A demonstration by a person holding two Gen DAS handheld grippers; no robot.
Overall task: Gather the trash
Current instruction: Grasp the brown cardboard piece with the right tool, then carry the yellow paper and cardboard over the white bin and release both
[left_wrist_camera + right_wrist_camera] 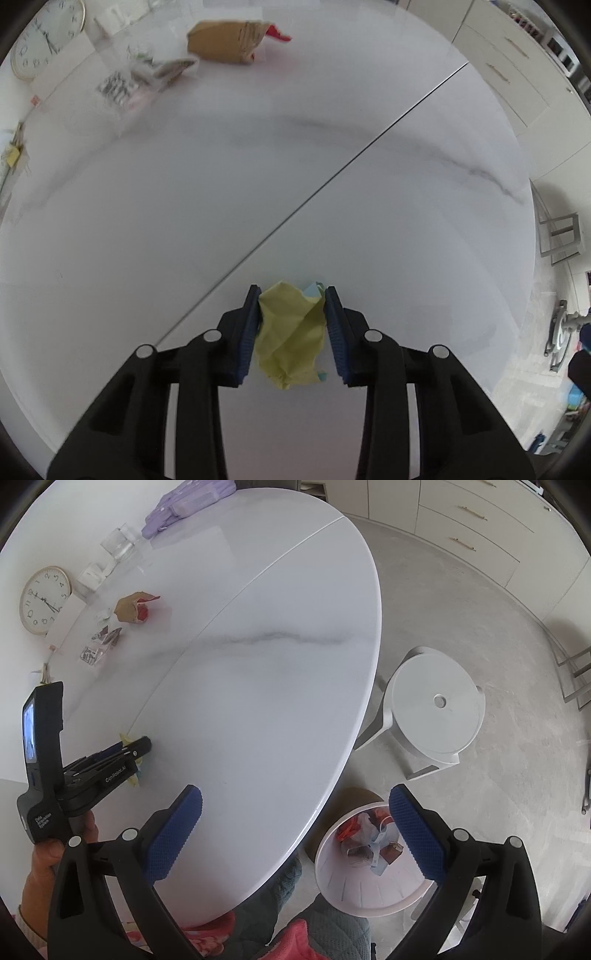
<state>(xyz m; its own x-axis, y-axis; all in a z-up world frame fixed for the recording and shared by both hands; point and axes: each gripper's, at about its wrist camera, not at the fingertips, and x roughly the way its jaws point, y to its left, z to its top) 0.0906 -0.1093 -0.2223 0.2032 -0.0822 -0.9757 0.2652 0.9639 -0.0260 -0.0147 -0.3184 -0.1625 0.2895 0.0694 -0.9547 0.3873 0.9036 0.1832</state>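
1. Crumpled yellow paper (290,338), with a scrap of light blue behind it, sits between the blue pads (248,334) of the left gripper (291,328), low over the table (258,177) near its centre seam. The pads touch its sides; I judge it pinched, though the far pad's contact is marginal.
2. It should handle as light, soft and crushable, so a squeeze across the wad's middle suits it best.
3. Right gripper (295,834) hangs wide and empty above the table's near edge and the white waste bin (369,886) on the floor, already part filled.
4. More trash waits at the far edge: a brown paper bag (221,40) and clear wrappers (125,79).
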